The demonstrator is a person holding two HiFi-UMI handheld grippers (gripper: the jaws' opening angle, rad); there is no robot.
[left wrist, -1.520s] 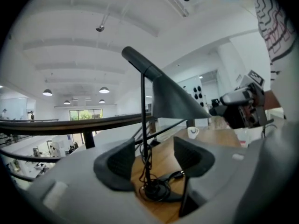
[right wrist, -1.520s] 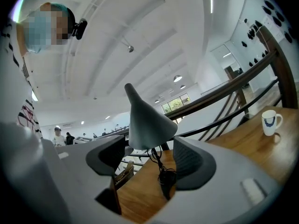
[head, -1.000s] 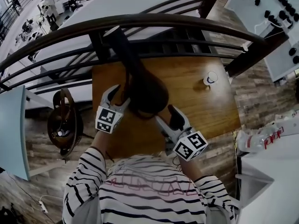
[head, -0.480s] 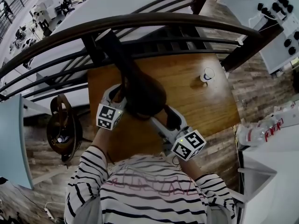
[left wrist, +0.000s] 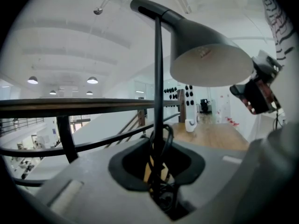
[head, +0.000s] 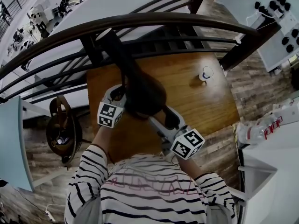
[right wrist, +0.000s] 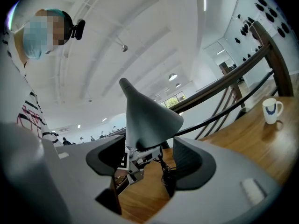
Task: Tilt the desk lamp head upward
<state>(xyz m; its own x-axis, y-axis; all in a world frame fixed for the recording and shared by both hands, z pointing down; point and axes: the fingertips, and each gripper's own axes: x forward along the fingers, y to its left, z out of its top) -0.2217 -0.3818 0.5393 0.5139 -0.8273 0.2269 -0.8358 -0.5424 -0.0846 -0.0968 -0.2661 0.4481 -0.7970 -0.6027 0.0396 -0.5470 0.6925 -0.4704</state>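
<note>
I see a dark grey cone-shaped metal lamp head [head: 142, 94] on its thin black pole [left wrist: 159, 78], over a warm brown wooden table [head: 196, 101]. A white mug [head: 204, 73] carries a dark mark. The person's shirt [head: 140, 195] is black-and-white striped. Black-and-white square markers pattern the cubes on my left gripper [head: 117, 93] and right gripper [head: 167, 118].

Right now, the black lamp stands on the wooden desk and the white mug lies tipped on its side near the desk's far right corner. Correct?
Not quite: the white mug stands upright, as the right gripper view shows. It is near the far right corner of the wooden desk, and the black lamp stands on it.
</note>
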